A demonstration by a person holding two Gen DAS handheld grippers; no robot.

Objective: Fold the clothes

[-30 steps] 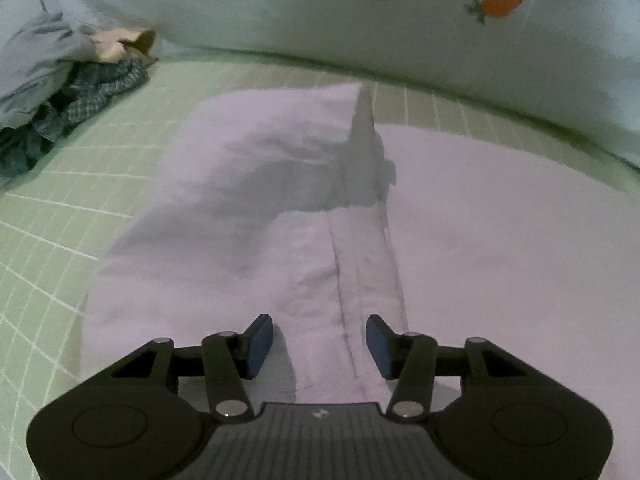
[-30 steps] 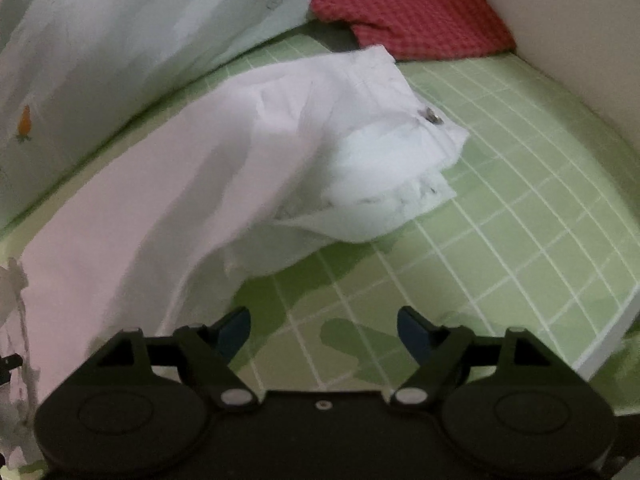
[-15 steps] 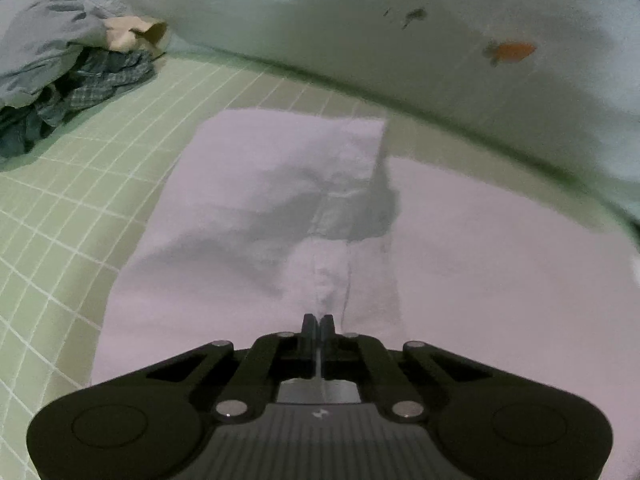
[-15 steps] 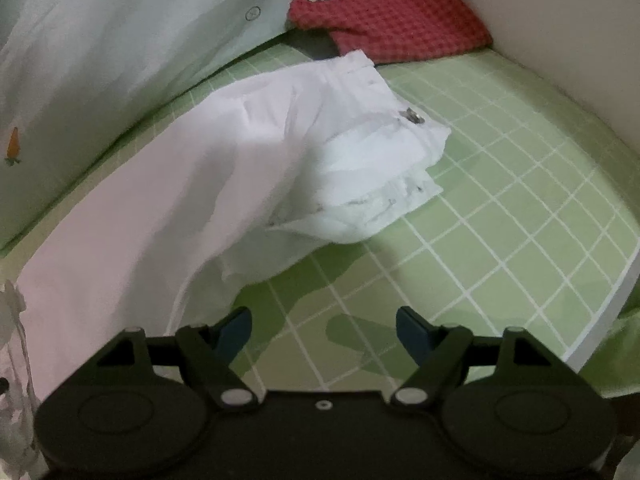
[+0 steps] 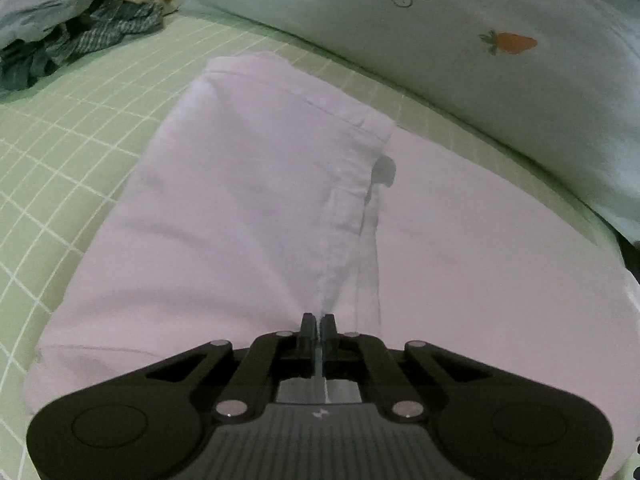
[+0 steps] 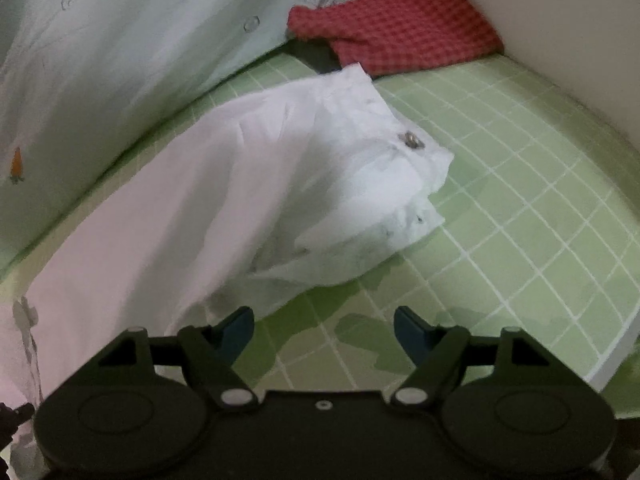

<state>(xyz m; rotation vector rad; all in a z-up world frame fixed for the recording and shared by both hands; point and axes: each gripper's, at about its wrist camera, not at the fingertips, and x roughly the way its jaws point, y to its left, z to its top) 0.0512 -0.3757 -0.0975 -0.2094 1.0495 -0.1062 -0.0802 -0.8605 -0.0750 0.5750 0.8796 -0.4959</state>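
White trousers lie spread on a green grid-patterned sheet. My left gripper is shut on a fold of the trousers' fabric near their near edge, and a raised seam runs away from the fingertips. In the right wrist view the trousers stretch from lower left to a crumpled waist end with a metal button. My right gripper is open and empty, just above the sheet beside the trousers' edge.
A pale green duvet with carrot prints runs along the far side. A pile of grey and checked clothes sits at far left. A red checked cloth lies by a wall. The bed's edge is at right.
My left gripper closed on the trousers' fabric and the raised leg flap has come down flat. My right gripper stayed open and shifted slightly toward the trousers.
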